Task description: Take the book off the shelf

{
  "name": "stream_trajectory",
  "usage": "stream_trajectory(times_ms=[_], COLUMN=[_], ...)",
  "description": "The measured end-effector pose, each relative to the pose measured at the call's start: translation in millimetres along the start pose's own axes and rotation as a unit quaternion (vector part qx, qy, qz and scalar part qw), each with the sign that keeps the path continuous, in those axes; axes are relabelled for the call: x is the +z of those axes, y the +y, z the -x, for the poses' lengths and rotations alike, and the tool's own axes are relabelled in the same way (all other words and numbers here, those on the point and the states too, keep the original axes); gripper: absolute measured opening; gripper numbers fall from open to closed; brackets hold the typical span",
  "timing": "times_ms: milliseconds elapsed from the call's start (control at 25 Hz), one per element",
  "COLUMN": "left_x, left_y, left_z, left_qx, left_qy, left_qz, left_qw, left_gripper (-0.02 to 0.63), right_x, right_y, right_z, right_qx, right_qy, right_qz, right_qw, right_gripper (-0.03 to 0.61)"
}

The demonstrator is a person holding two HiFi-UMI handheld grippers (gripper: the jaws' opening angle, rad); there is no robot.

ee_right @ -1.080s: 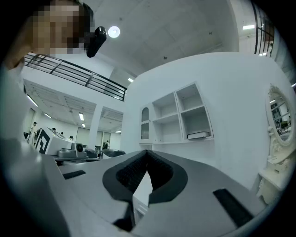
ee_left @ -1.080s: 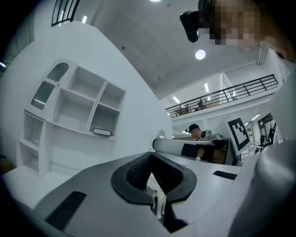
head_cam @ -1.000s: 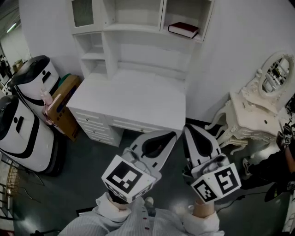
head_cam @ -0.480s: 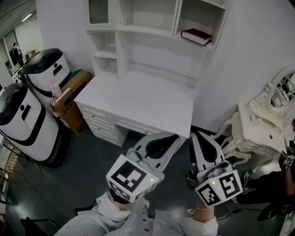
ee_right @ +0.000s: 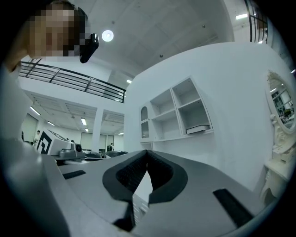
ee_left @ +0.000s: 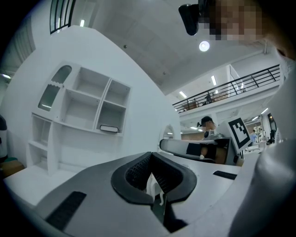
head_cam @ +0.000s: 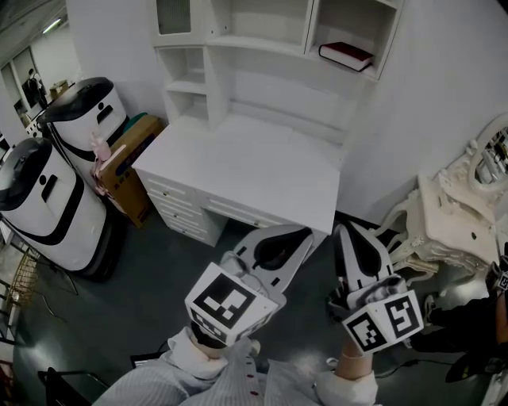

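Book [head_cam: 345, 55]: lying flat in shelf [head_cam: 355, 20], long axis running crosswise, well beyond worktop [head_cam: 238, 166]; sitting nearer right tongs [head_cam: 344, 230] than left tongs [head_cam: 306, 232], both pinching closed on nothing.

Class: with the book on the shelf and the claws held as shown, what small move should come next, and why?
Probably lift the right claw up and forward toward the book. The book lies flat in the upper right compartment of the hutch, on that claw's side, and the claw, shut and empty, is nowhere near it.
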State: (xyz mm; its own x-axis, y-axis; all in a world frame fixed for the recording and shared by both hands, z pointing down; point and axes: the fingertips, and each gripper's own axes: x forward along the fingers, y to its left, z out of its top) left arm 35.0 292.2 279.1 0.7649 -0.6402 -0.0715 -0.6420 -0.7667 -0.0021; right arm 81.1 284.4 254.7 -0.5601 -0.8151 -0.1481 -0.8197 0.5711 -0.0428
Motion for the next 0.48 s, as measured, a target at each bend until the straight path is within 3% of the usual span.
stream_trajectory(times_ms=[480], left_x=[2.8], left_y=[80.9], left_z=[-45.0], left_qx=[-0.014], left_qy=[-0.004], left_qz=[-0.003], left_qw=[0.9999], left_gripper=[0.011], right_x=[-7.7], right_y=[-33.1], right_z=[-80.0], right_qx=[-0.015], right_qy=[0.004], right_qz=[0.009], right_qw=[1.000], right_gripper=[0.014])
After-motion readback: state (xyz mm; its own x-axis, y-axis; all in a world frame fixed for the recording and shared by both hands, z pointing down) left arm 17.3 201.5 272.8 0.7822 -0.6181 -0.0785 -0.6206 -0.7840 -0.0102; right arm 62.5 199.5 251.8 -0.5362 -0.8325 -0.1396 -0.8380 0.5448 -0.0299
